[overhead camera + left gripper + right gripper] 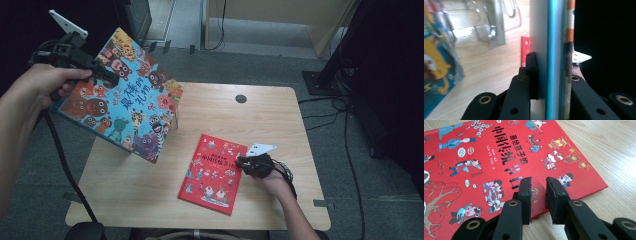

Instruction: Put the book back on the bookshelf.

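A large blue picture book (122,95) with cartoon animals hangs tilted above the table's back left corner. My left gripper (107,75) is shut on its upper left edge. In the left gripper view the jaws of the left gripper (551,73) clamp the blue picture book (551,37), seen edge-on. A red picture book (212,172) lies flat on the table near the front. My right gripper (241,162) rests at its right edge. In the right gripper view the right gripper (538,186) stands open with a narrow empty gap over the cover of the red picture book (486,157).
The wooden table (280,115) has a dark round hole (241,98) at the back. A clear plastic stand (481,27) stands on it, with another colourful cover (436,62) to its left. Cables and a black stand foot (325,80) lie on the floor at the right.
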